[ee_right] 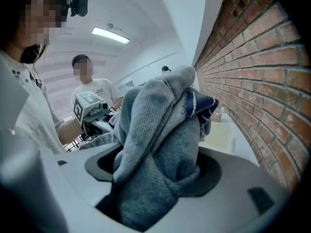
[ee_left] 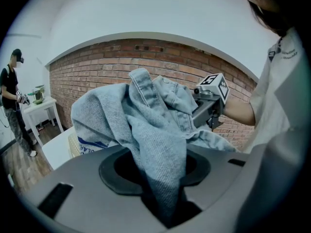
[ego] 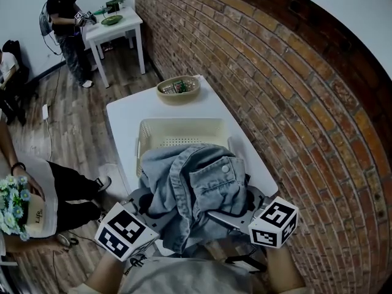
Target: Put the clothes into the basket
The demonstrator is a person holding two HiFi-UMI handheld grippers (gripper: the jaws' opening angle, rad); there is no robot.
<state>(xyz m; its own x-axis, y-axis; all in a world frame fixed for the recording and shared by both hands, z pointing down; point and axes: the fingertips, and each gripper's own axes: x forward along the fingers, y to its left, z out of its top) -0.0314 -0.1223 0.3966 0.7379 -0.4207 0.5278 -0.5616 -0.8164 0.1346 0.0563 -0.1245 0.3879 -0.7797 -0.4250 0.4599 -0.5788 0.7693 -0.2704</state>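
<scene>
A light-blue denim jacket (ego: 196,192) hangs bunched between both grippers, over the near end of a cream plastic basket (ego: 184,133) on the white table (ego: 125,118). My left gripper (ego: 144,204) is shut on the jacket's left side. In the left gripper view the denim (ee_left: 155,144) runs down into the jaws. My right gripper (ego: 213,216) is shut on the jacket's right side. A thick wad of the fabric (ee_right: 160,144) fills its jaws in the right gripper view. Most of the basket's inside shows, and nothing lies in that part.
A woven bowl (ego: 178,88) holding small items sits at the table's far end. The brick wall (ego: 294,90) runs close along the right. One person (ego: 64,17) stands at a second white table (ego: 113,26) far left, another (ego: 43,195) stands close at my left.
</scene>
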